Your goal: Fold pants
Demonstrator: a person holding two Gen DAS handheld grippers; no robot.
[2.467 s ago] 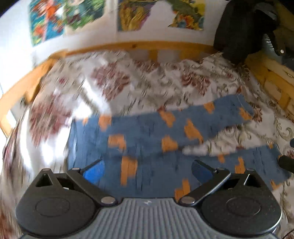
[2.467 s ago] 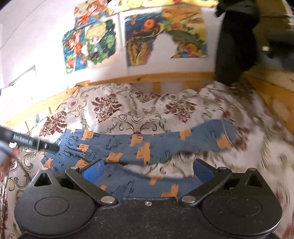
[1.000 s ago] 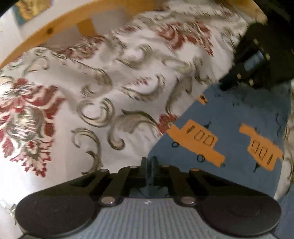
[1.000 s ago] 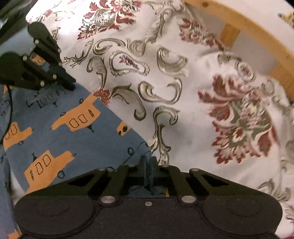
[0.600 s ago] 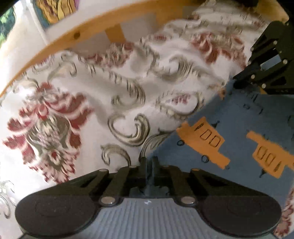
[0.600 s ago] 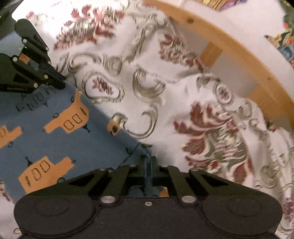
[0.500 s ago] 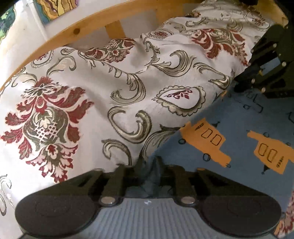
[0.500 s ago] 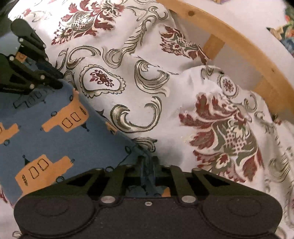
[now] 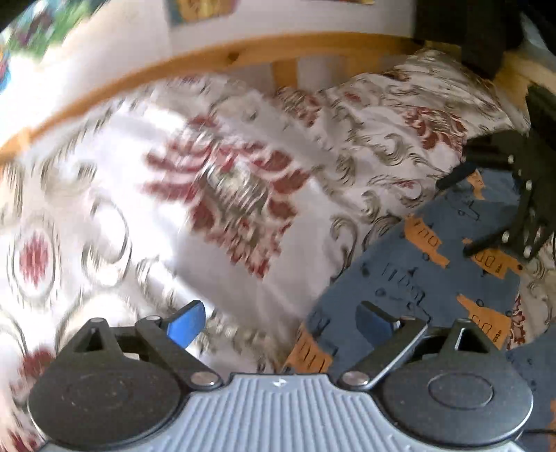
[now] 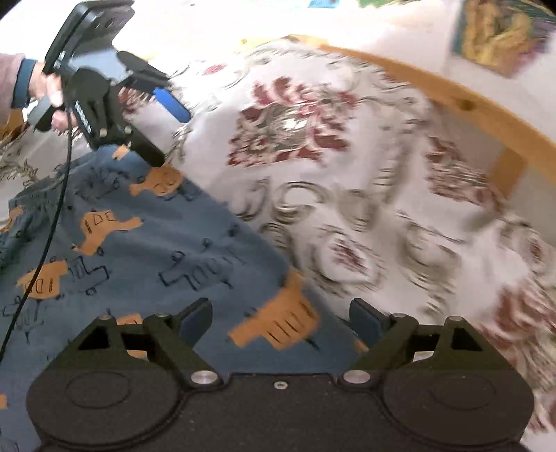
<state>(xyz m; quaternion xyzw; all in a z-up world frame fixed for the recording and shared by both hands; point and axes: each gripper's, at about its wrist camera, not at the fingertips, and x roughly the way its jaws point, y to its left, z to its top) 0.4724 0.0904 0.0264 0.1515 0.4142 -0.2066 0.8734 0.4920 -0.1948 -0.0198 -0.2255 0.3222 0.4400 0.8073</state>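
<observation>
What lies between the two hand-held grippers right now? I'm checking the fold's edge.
Only the blue pants lying on the floral bedspread; the right wrist view shows them stretching from the right hand-held gripper to the left one.

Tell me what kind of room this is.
Most likely a bedroom: the pants lie on a floral bedspread inside a wooden bed frame, with colourful posters on the wall behind.

a home bedroom: a wooden bed frame (image 9: 243,55), floral bedspread (image 9: 226,194) and posters (image 10: 500,31) on the wall.
</observation>
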